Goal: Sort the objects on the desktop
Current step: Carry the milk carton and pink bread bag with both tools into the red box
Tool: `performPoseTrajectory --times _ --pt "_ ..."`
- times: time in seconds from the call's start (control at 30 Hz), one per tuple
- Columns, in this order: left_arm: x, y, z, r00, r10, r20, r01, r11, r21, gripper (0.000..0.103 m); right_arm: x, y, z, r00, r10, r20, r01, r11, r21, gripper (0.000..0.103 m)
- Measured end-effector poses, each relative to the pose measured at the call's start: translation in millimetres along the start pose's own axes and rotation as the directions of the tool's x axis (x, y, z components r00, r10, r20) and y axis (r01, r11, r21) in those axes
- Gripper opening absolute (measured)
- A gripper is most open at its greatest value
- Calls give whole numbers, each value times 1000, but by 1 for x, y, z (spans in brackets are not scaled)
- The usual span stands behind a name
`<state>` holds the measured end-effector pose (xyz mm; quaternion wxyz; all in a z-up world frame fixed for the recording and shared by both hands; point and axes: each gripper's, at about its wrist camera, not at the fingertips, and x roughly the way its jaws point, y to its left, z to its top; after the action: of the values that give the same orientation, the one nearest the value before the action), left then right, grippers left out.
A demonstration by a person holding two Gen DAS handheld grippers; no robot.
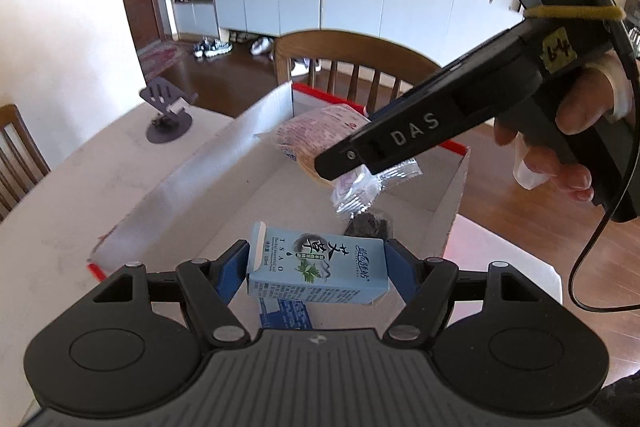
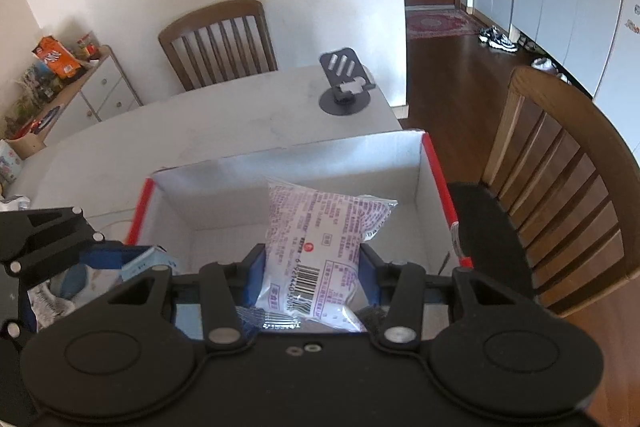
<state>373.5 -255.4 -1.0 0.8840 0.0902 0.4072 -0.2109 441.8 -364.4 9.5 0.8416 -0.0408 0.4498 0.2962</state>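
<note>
Carton, small pale-blue cardboard with printed leaves (image 1: pixel 316 269), sits clenched between your left gripper's (image 1: pixel 316 267) blue pads, held over the open white cardboard box with red edges (image 1: pixel 224 163). Your right gripper (image 2: pixel 312 267) grips a clear plastic snack packet with purple print (image 2: pixel 320 239) over the same box. Box rests on the white table (image 2: pixel 224 123); grey metal phone stand (image 2: pixel 346 87) well apart behind it.

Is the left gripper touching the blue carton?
Touching. The left wrist view shows the left gripper with both blue pads pressed against the blue carton's ends.
</note>
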Motion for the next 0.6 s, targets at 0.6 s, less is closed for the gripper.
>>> performPoseTrajectory --times 0.6 --pt "75 16 -1 981 -38 -192 25 997 -72 72 78 -17 5 988 -16 -155 16 1000 -3 47"
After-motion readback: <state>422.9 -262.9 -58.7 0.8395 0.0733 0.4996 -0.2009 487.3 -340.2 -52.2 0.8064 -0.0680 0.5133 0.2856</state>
